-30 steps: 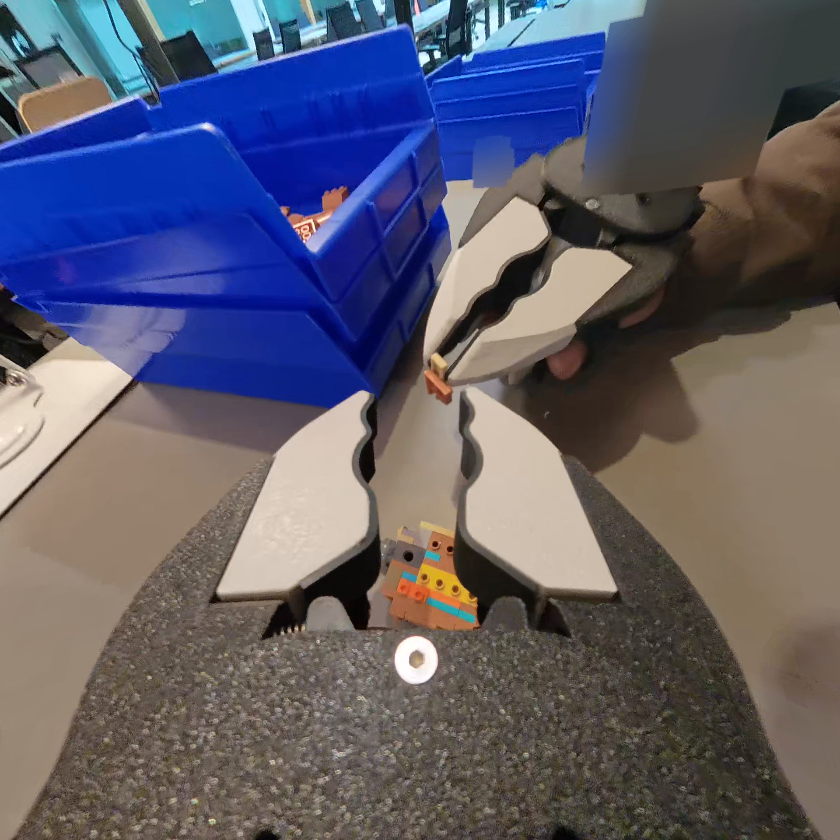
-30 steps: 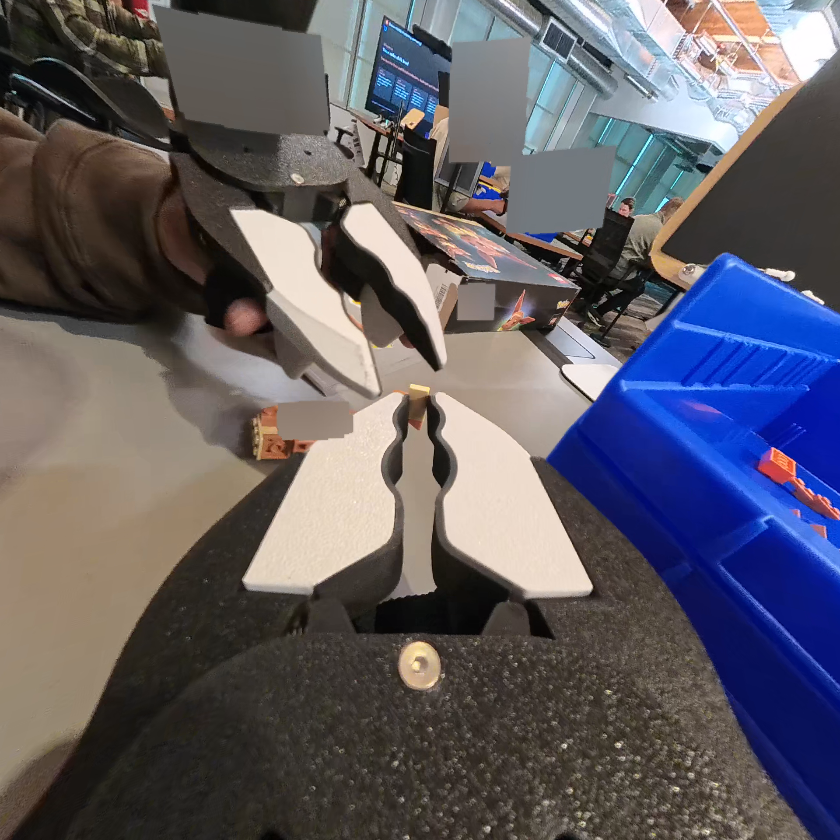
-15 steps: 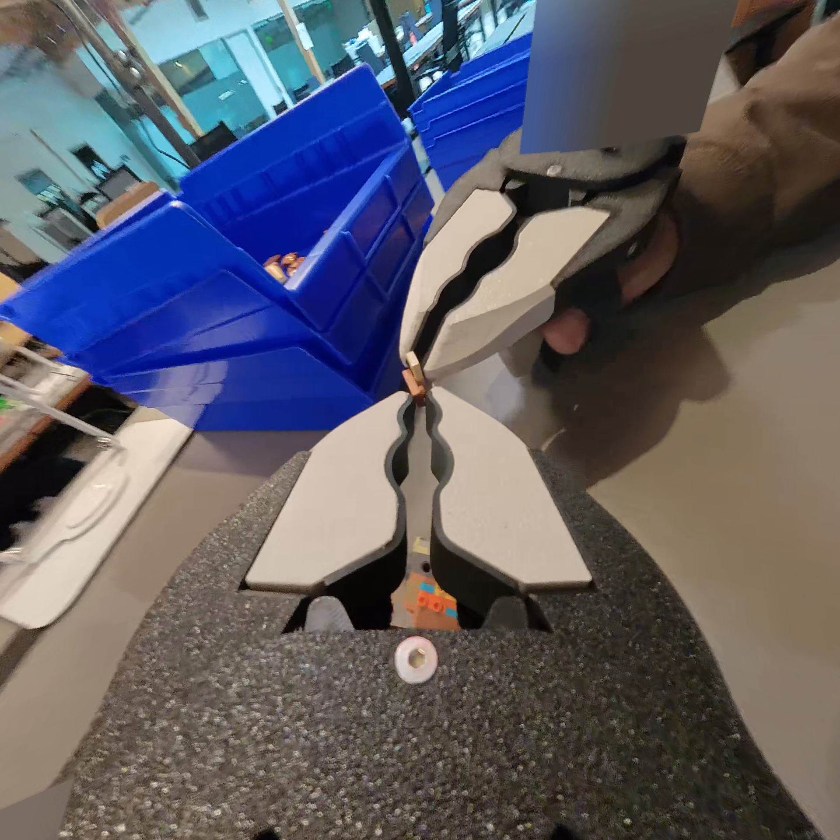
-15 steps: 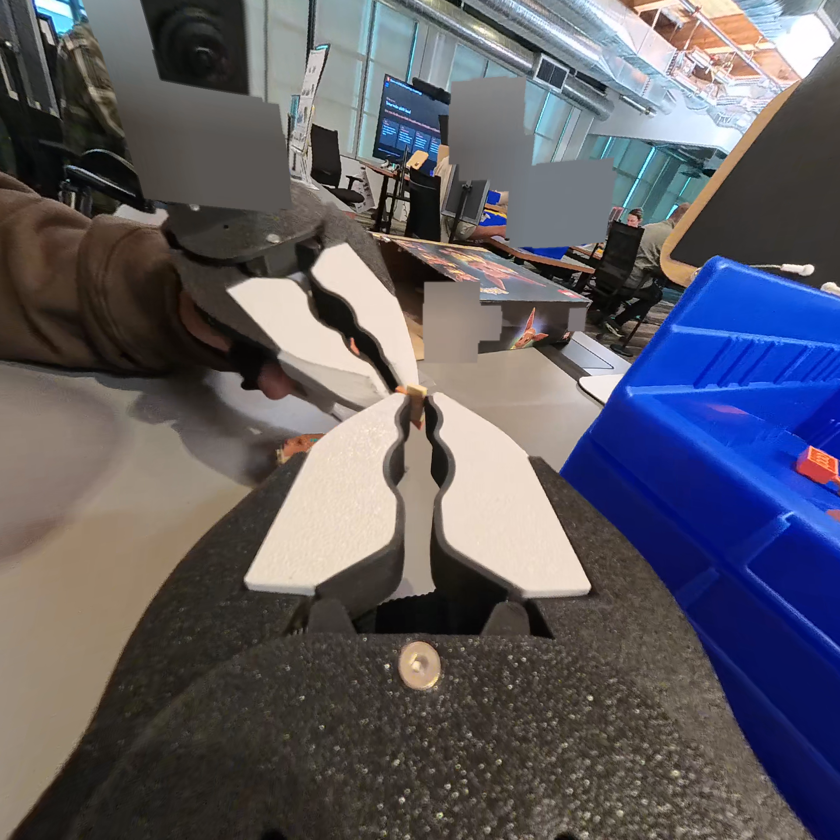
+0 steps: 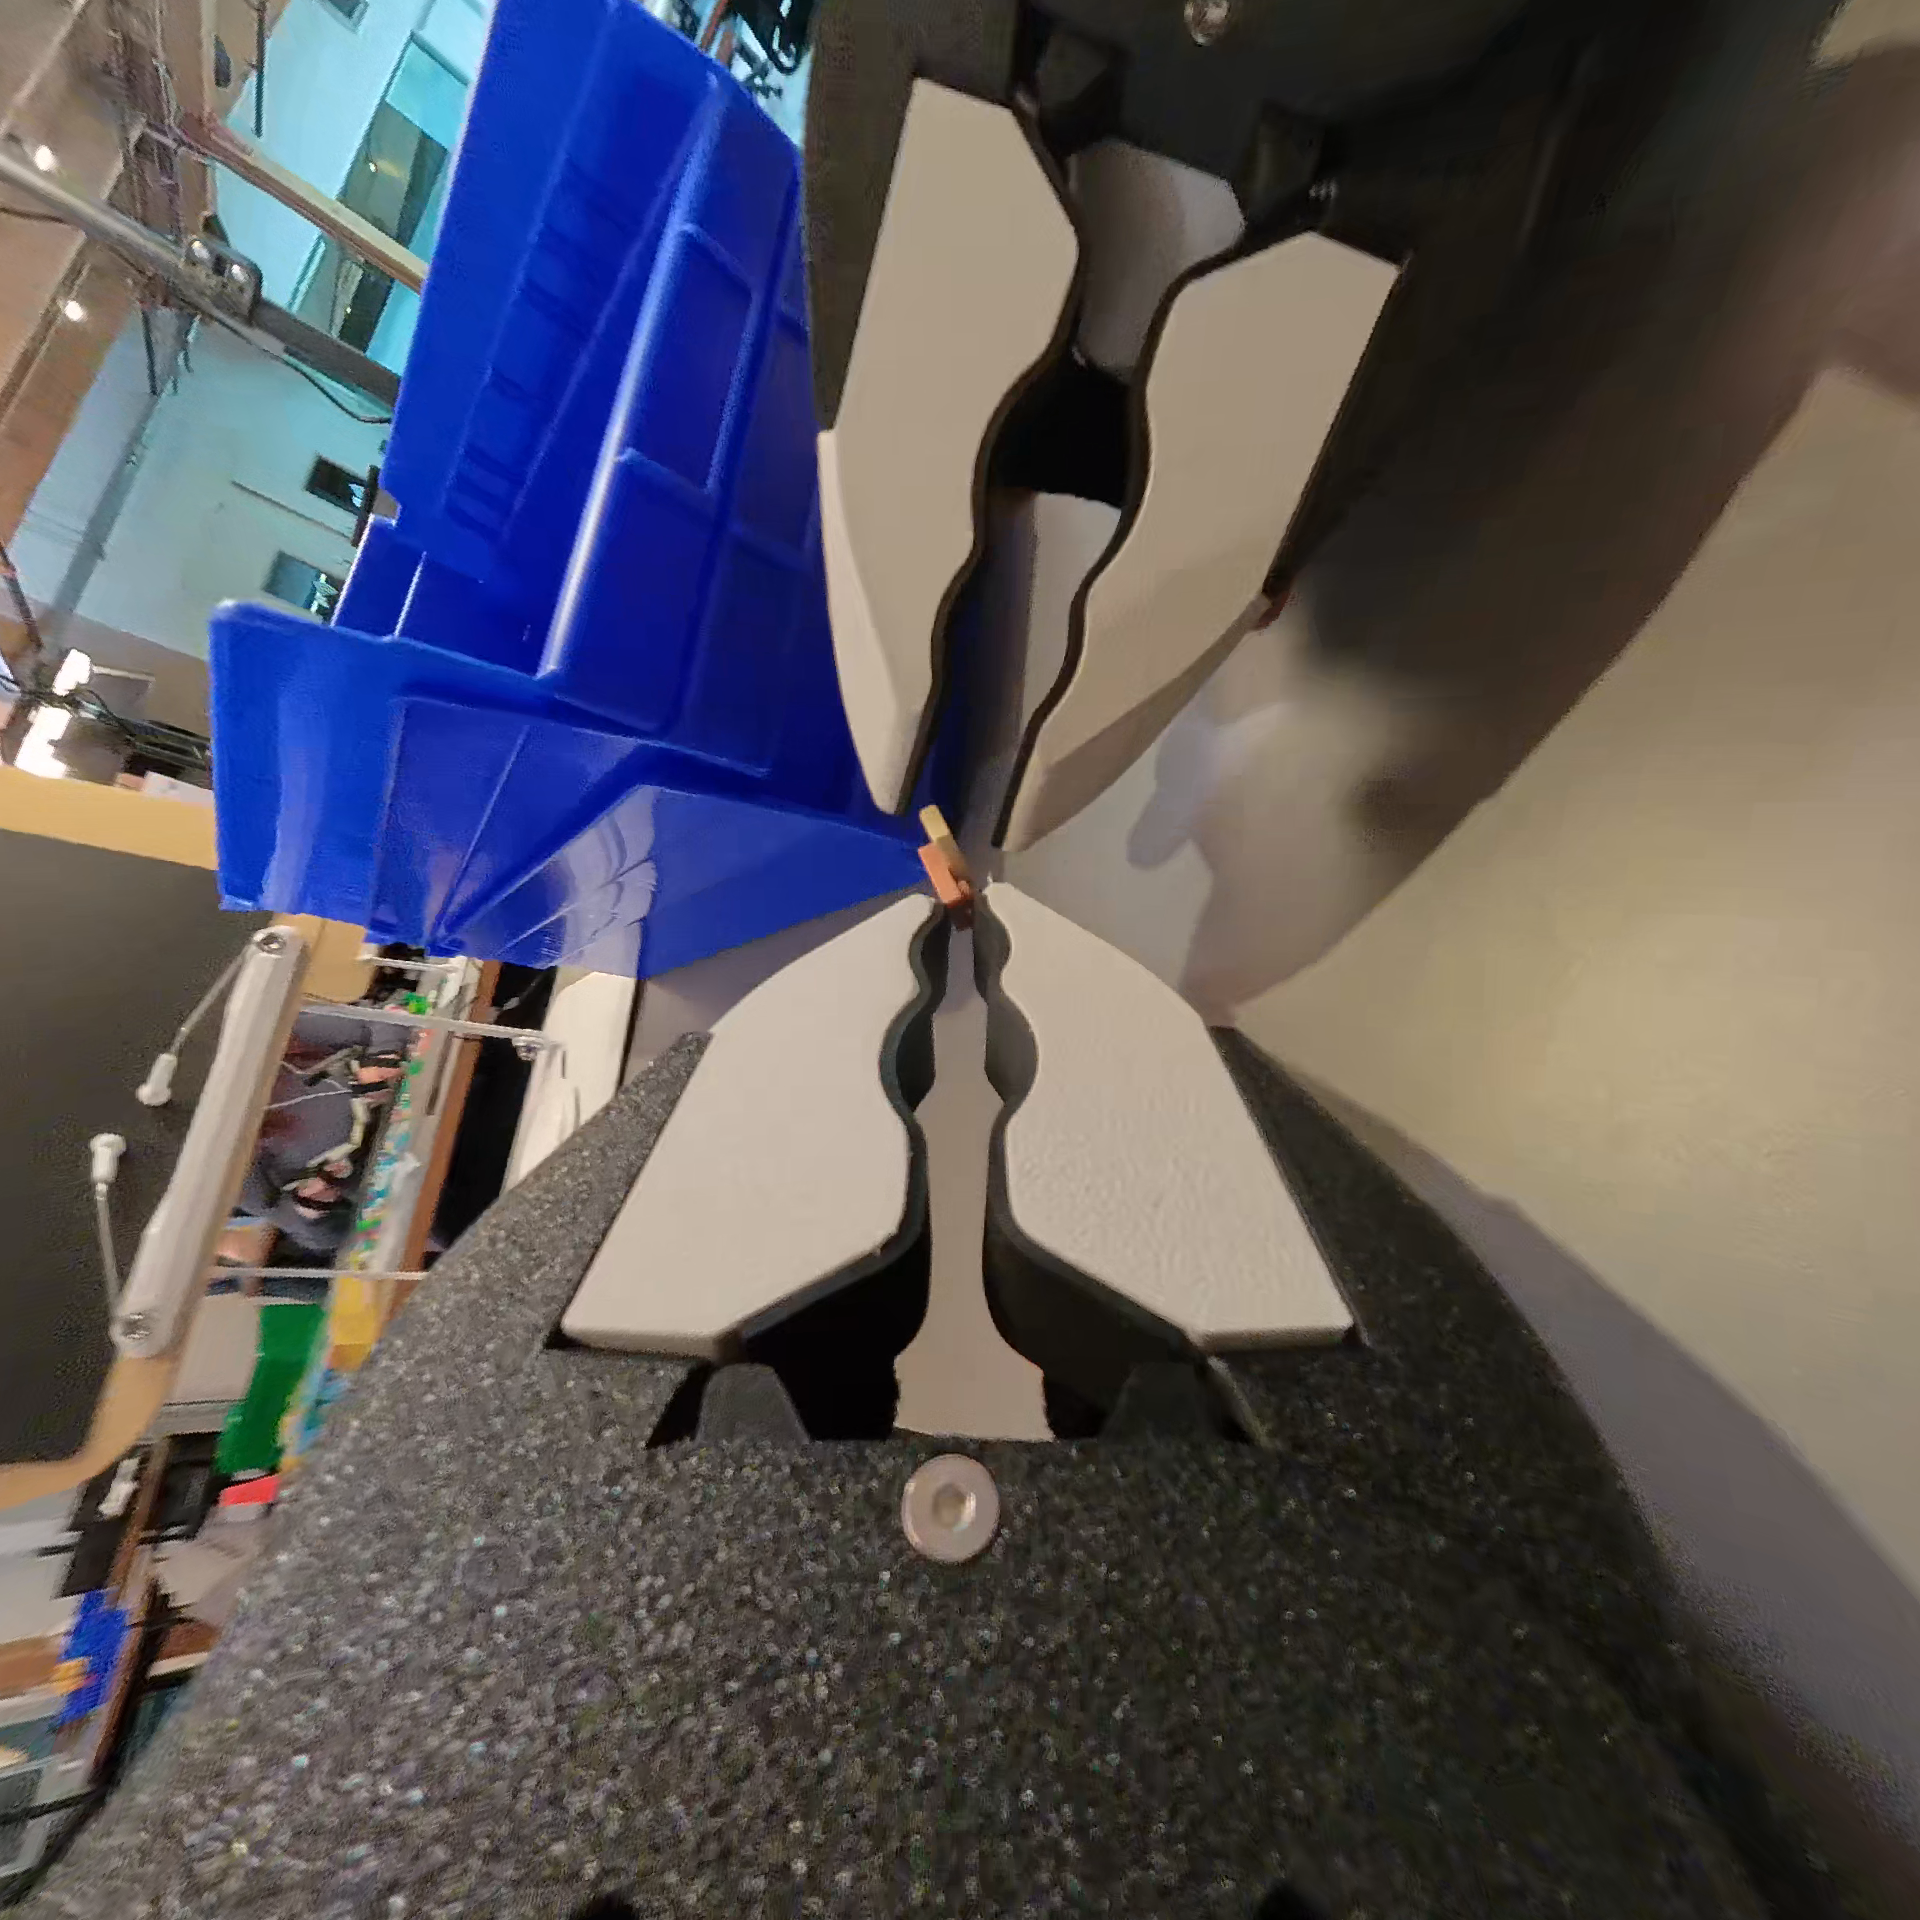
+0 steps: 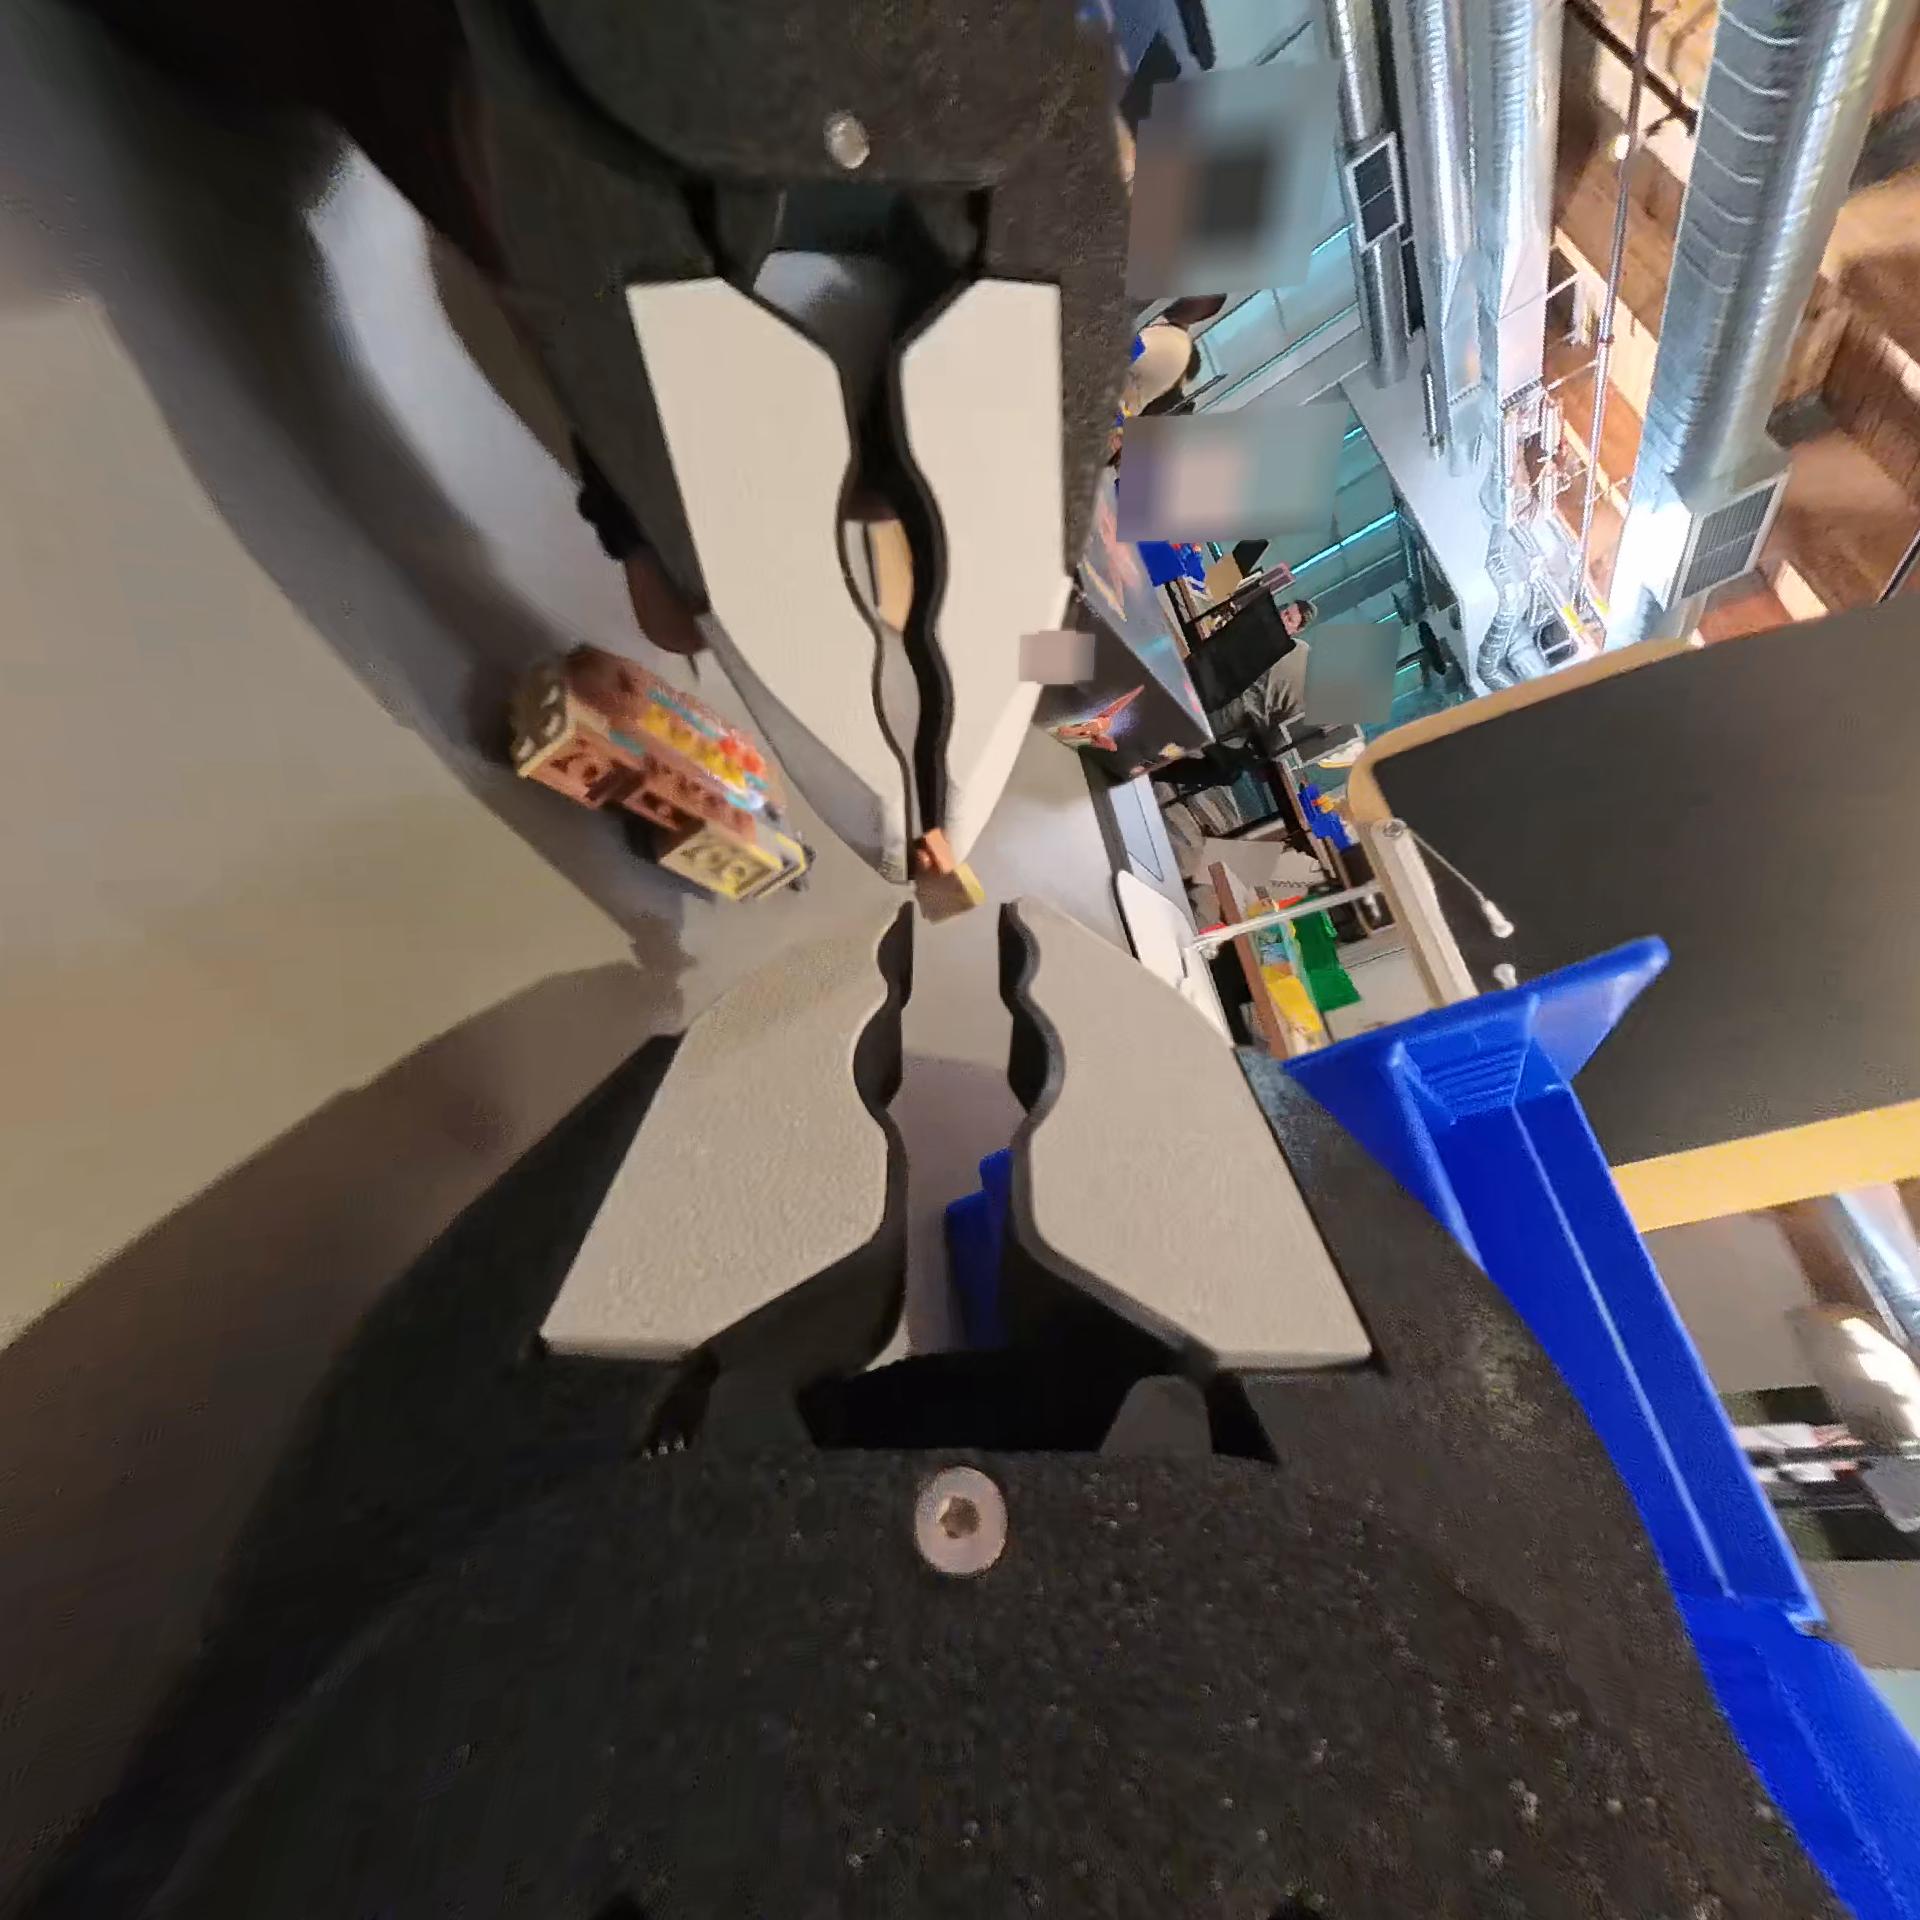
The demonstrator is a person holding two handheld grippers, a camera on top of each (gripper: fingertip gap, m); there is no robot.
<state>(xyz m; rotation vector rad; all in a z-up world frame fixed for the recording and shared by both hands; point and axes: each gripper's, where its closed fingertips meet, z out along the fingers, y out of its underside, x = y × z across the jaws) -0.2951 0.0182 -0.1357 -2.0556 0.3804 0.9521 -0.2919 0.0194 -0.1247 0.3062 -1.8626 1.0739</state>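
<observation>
The two pairs of tongs are meeting tip to tip above the grey tabletop [image 5: 1662, 831], both rolled over sideways so that the room is leaning hard in each wrist view. The left tongs [image 5: 961, 902] are clenching a small brown piece [image 5: 948, 881] right at their very tips, with the grey fingers [image 5: 790, 1122] drawn in until only a narrow slit is showing behind the grip. A little tan piece [image 6: 951, 894] is sitting on the far end of the brown one, so the pair is sticking out as one short stub toward the opposite tool. The right tongs [image 6: 956, 914] are standing released, their tips parted wider than the tan piece, which is lying just at the mouth of that gap; it seems to be brushing one tip, though the blur is making that hard to judge. Off to one side, a multicoloured brick model [image 6: 655, 769] in brown, tan, yellow, orange and teal is resting on the tabletop, near the left tongs but apart from them. A blue bin [image 5: 582, 623] is standing close beside the meeting point, and a dark board with a pale wooden edge [image 6: 1662, 831] is rising just beyond it.
</observation>
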